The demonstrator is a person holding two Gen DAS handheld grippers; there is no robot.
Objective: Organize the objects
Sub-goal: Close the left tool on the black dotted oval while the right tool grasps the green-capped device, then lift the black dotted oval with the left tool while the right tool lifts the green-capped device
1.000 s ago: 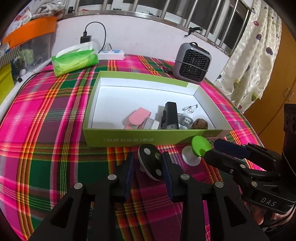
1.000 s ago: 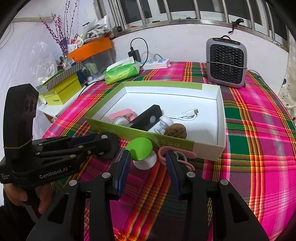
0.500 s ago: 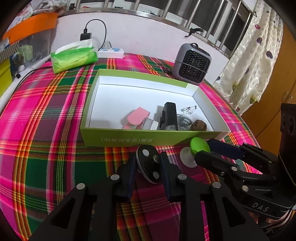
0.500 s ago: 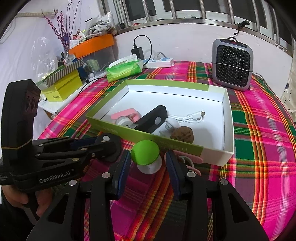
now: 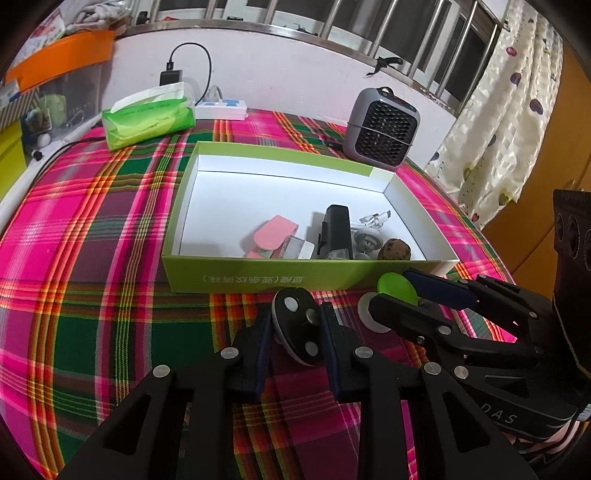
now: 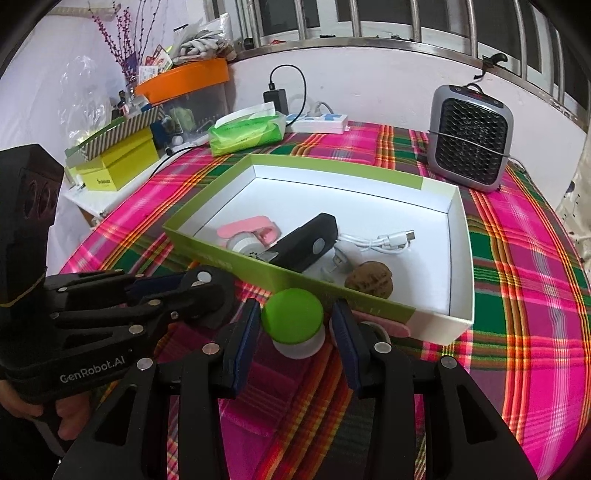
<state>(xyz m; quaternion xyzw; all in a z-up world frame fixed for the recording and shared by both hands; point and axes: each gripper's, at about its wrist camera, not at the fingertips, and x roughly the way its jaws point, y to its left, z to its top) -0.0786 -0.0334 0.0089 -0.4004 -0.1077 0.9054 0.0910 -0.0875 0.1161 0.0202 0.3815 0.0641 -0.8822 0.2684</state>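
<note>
Black disc (image 5: 300, 328) pinched upright in left gripper (image 5: 295, 328), just before green box (image 5: 258, 275). Green-capped jar (image 6: 293, 321) on plaid cloth (image 6: 517, 295), between right gripper (image 6: 293, 334) pads, gaps visible both sides, not squeezed.

A plaid cloth (image 5: 92, 236) in pink, green and red covered the table. At twelve o'clock ran a white wall (image 5: 288, 70) under a barred window (image 5: 369, 22), dark behind the bars. A spotted curtain (image 5: 506, 110) hung at two o'clock beside a wooden door (image 5: 554, 177). In the right wrist view, at ten o'clock, a side shelf (image 6: 107, 195) was crowded with a yellow box (image 6: 118, 162) and an orange-lidded bin (image 6: 188, 85).
</note>
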